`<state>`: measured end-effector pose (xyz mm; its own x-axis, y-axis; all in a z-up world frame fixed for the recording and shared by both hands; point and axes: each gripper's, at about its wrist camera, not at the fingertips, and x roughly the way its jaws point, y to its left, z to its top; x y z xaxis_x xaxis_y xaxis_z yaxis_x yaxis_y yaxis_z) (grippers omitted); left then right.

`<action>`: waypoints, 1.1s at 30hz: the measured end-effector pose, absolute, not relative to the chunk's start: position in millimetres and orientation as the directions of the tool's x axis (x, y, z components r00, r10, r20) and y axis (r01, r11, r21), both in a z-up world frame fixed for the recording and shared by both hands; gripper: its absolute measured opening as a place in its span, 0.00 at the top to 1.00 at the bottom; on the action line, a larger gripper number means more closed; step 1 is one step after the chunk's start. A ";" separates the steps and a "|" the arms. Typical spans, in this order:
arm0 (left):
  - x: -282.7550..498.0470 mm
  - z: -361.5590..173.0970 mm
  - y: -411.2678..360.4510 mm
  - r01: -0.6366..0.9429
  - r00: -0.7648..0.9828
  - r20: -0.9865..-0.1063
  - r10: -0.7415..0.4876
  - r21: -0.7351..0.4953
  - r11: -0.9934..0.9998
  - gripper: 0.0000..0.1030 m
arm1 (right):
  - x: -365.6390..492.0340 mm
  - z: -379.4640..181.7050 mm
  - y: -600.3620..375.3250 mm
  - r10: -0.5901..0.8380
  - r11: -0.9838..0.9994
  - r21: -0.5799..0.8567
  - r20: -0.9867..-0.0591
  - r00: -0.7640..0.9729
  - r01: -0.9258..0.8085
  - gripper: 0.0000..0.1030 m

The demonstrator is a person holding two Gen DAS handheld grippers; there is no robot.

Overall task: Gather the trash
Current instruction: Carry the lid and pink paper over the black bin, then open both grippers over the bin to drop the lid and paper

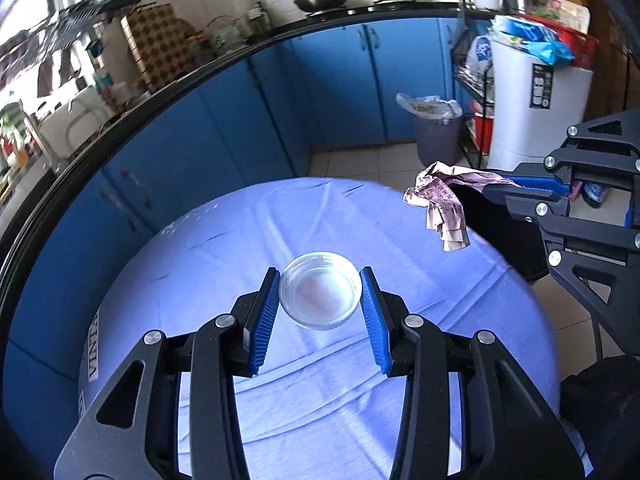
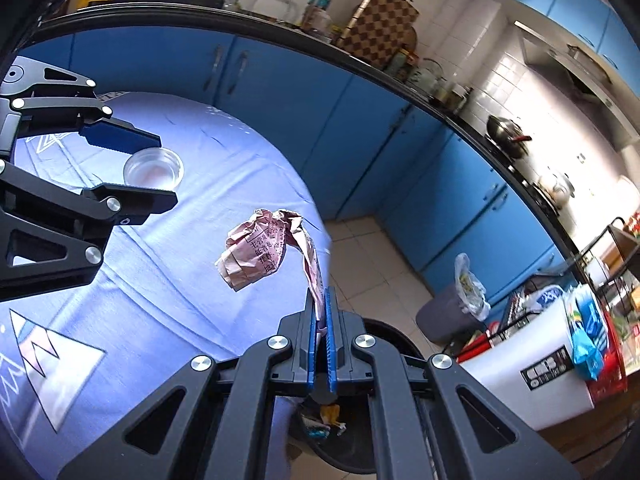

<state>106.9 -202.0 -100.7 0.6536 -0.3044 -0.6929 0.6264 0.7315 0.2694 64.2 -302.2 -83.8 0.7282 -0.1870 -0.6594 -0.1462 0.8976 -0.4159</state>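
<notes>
A clear plastic cup (image 1: pixel 319 295) sits between the blue pads of my left gripper (image 1: pixel 320 280), held above the blue tablecloth (image 1: pixel 224 240); the pads touch its sides. It also shows in the right wrist view (image 2: pixel 154 170). My right gripper (image 2: pixel 320 296) is shut on a crumpled pink printed paper (image 2: pixel 260 248), which hangs past the table's right edge, above a black bin (image 2: pixel 360 432). The paper also shows in the left wrist view (image 1: pixel 440 208), with the right gripper (image 1: pixel 492 188) beside it.
The black bin below my right gripper holds some scraps. A grey lined trash bin (image 1: pixel 436 128) stands on the tiled floor by the blue cabinets (image 1: pixel 340 80). A white appliance (image 1: pixel 536 112) with bags on top stands at the right.
</notes>
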 end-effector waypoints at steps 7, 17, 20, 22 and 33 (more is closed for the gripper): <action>101.2 -98.5 -237.2 0.670 0.639 -0.692 -0.336 0.286 0.685 0.59 | 55.8 -82.0 -331.6 -0.222 0.905 -0.414 -0.651 0.726 -0.094 0.96; 96.3 -99.1 -283.8 0.717 0.617 -0.693 -0.373 0.300 0.629 0.59 | 49.4 -81.7 -380.3 -0.283 0.918 -0.396 -0.643 0.712 0.007 0.96; 97.8 -99.0 -295.3 0.728 0.609 -0.695 -0.382 0.299 0.616 0.59 | 50.2 -83.1 -396.2 -0.299 0.922 -0.385 -0.647 0.702 0.038 0.96; 98.3 -98.7 -303.0 0.735 0.606 -0.695 -0.388 0.302 0.607 0.59 | 51.1 -84.2 -406.9 -0.309 0.924 -0.377 -0.647 0.697 0.060 0.96; 107.7 -101.5 -338.7 0.764 0.578 -0.705 -0.411 0.289 0.577 0.59 | 57.9 -95.9 -440.3 -0.354 0.923 -0.359 -0.655 0.668 0.138 0.95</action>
<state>107.7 -338.7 -101.5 0.5779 -0.4107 -0.7053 0.7635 0.5773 0.2894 57.9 -440.3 -95.9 0.6678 -0.3543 -0.6546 0.1378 0.9231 -0.3590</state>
